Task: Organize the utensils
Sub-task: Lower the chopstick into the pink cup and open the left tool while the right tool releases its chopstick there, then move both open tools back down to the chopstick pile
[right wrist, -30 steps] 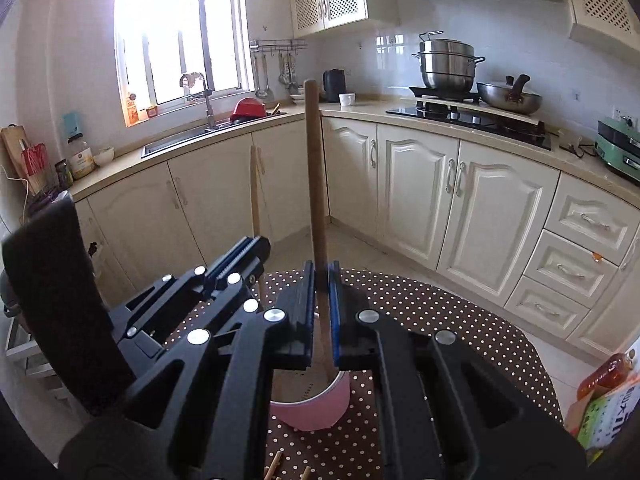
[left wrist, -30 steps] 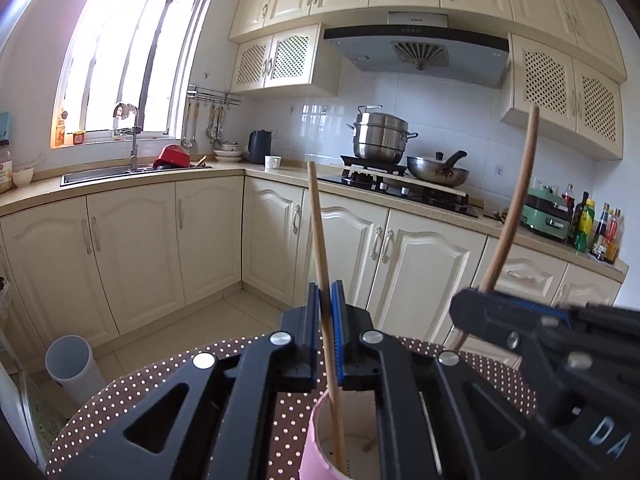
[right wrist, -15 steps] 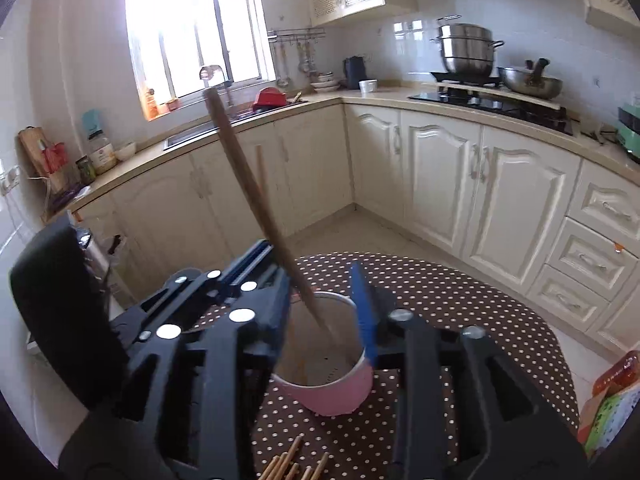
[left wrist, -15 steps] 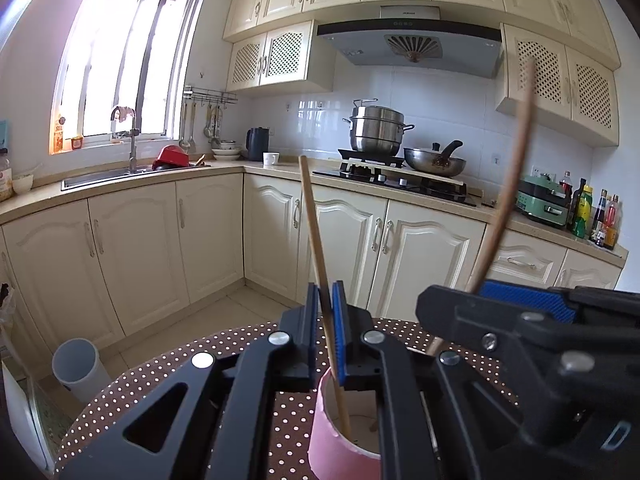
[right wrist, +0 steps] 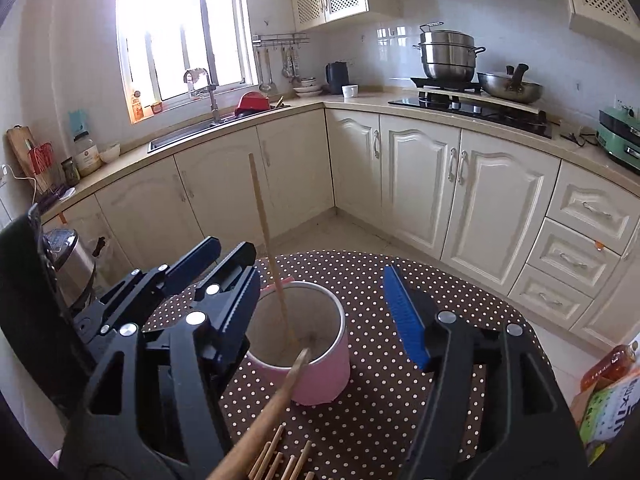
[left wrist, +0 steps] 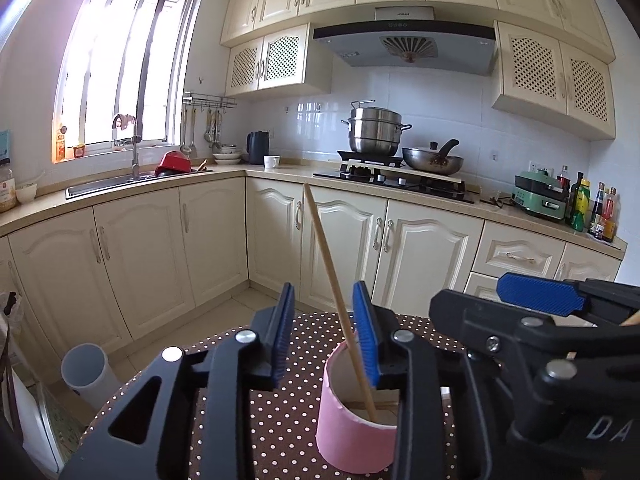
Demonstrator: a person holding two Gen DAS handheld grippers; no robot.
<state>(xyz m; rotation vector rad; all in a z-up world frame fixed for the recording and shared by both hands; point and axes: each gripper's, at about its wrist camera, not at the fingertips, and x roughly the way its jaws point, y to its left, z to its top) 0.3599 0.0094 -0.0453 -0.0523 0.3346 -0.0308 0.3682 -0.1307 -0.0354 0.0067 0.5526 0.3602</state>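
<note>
Loose chopsticks (right wrist: 280,462) lie nearest, at the table's near edge. R gripper (right wrist: 324,318) has just been opening, jaws spread wide w/ the cup (right wrist: 320,364) between, pads off it. A thick stick (right wrist: 276,408) leans out over the cup's near rim. L gripper (left wrist: 326,332) has just opened too; thin stick (left wrist: 332,276) stands in the cup, maybe brushing one pad. Dotted table (right wrist: 400,420) beneath; cabinets (right wrist: 496,200) behind.
</note>
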